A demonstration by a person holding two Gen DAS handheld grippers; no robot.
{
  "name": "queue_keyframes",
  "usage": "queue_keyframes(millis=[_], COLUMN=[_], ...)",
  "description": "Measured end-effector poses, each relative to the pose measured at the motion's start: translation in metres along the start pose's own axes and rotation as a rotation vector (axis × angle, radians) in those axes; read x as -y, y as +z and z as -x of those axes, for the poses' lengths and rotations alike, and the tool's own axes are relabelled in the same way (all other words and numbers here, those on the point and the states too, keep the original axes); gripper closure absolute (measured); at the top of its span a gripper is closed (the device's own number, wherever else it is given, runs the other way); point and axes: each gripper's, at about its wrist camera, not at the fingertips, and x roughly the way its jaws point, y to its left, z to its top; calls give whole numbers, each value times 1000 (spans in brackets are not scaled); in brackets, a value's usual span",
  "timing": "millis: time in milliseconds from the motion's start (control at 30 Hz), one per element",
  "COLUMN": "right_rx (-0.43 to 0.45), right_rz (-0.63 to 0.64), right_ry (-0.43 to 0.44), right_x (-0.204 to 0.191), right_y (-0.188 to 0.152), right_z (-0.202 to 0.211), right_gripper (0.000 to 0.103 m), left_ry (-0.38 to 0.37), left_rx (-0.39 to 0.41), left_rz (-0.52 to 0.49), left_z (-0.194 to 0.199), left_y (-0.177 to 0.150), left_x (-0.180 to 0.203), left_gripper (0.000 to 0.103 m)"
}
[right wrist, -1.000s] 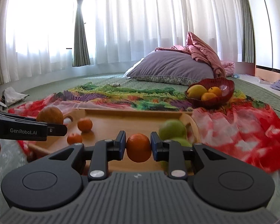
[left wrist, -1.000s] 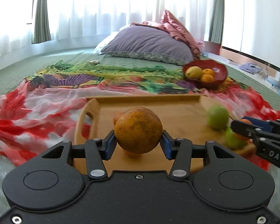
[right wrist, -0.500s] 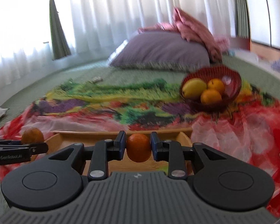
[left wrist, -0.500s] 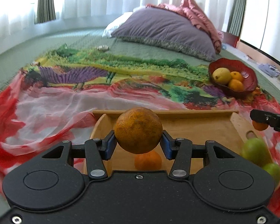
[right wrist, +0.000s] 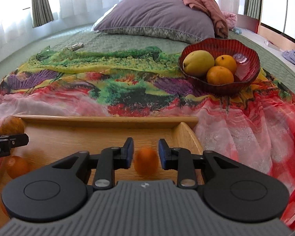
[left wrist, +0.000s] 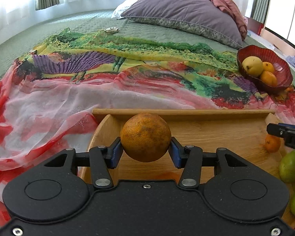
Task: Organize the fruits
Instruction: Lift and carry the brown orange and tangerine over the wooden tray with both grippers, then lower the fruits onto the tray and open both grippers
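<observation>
My left gripper (left wrist: 145, 138) is shut on a large, rough orange (left wrist: 145, 137) above the left end of the wooden tray (left wrist: 186, 111). My right gripper (right wrist: 145, 153) is over the tray's right end, with a small orange (right wrist: 146, 162) between its narrow-set pads. That orange is blurred and sits low, so whether the pads still press on it is unclear. In the left wrist view the small orange (left wrist: 272, 143) shows just under the right gripper's finger (left wrist: 285, 132). A red bowl (right wrist: 245, 78) beyond the tray holds a yellow fruit (right wrist: 198, 62) and two oranges (right wrist: 220, 75).
Two green fruits (left wrist: 291, 166) lie at the tray's right end, and another small orange (right wrist: 16, 166) at its left. The tray rests on a colourful scarf (left wrist: 108, 74) spread over a green bedcover. A purple pillow (right wrist: 157, 17) lies at the back.
Both grippers have moved across the tray toward its far rail and tilted further down. The bowl has drawn closer. The small orange now sits lower between the right pads and is blurred.
</observation>
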Motion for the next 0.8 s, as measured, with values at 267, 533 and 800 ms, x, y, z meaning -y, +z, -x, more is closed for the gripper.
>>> queue_keyframes(millis=[267, 533, 800], right_rx=[-13, -4, 56], right_rz=[-12, -42, -41], right_ry=[12, 27, 51], right_x=[1, 3, 3], right_y=[1, -1, -2], right_z=[-2, -2, 11], right_gripper=[70, 70, 60], left_ry=[4, 9, 20], left_rx=[-15, -19, -13], left_rz=[-3, -2, 9], left_z=[-8, -13, -6], left_y=[-4, -9, -9], left_x=[1, 2, -1], left_gripper=[55, 55, 53])
